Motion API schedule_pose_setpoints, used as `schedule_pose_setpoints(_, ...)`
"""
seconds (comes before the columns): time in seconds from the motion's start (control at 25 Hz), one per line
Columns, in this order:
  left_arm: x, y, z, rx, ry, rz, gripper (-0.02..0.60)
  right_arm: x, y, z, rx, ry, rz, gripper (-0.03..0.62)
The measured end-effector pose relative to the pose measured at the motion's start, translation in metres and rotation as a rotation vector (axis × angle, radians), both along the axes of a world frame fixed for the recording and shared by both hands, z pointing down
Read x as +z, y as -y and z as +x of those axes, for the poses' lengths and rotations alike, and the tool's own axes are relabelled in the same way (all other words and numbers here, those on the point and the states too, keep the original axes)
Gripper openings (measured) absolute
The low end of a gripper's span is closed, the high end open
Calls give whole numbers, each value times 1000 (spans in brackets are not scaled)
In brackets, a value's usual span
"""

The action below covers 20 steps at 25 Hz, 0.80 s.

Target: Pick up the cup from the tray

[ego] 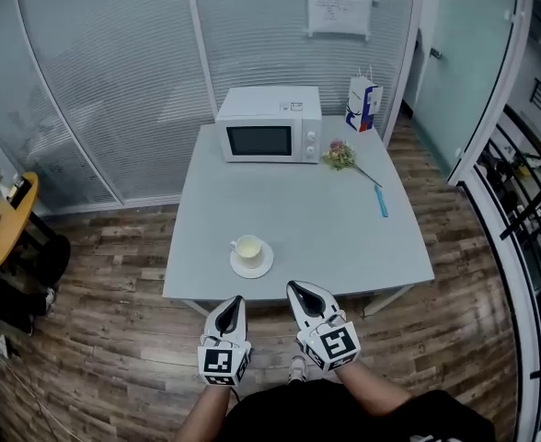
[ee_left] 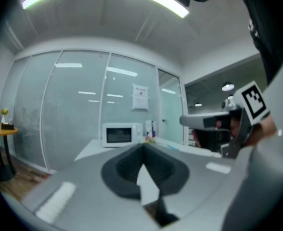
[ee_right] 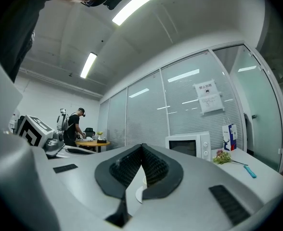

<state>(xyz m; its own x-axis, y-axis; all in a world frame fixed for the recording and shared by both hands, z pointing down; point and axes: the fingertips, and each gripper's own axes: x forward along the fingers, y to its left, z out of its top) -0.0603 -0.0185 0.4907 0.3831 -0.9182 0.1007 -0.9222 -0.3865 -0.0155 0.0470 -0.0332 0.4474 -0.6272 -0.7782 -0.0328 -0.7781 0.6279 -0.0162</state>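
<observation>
A pale cup (ego: 247,247) stands on a white saucer (ego: 263,265) near the front left of the grey table (ego: 326,219). Both grippers hover side by side just in front of the table's near edge, below the cup. My left gripper (ego: 235,300) is shut with nothing in it, its tip short of the saucer. The right gripper (ego: 294,286) is also shut and empty, a little right of the saucer. In the right gripper view a sliver of the saucer (ee_right: 138,193) shows under the closed jaws of my right gripper (ee_right: 141,147). The left gripper view does not show the cup.
A white microwave (ego: 269,124) stands at the table's far edge, with a small bunch of flowers (ego: 340,155), a paper bag (ego: 363,103) and a blue pen (ego: 382,202) to its right. Glass walls enclose the back. A round wooden table (ego: 8,219) is at far left.
</observation>
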Motion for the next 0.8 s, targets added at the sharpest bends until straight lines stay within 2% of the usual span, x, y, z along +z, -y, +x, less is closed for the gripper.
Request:
schedule_pose_setpoints(0.44,5,41,0,-28,-12,-21,5,-2,49,-5,-42,21,-6,3)
schedule_pose_setpoints(0.8,6,96,-21,27,-25,-22,5,-2,95,-37,-22,-4,-5,3)
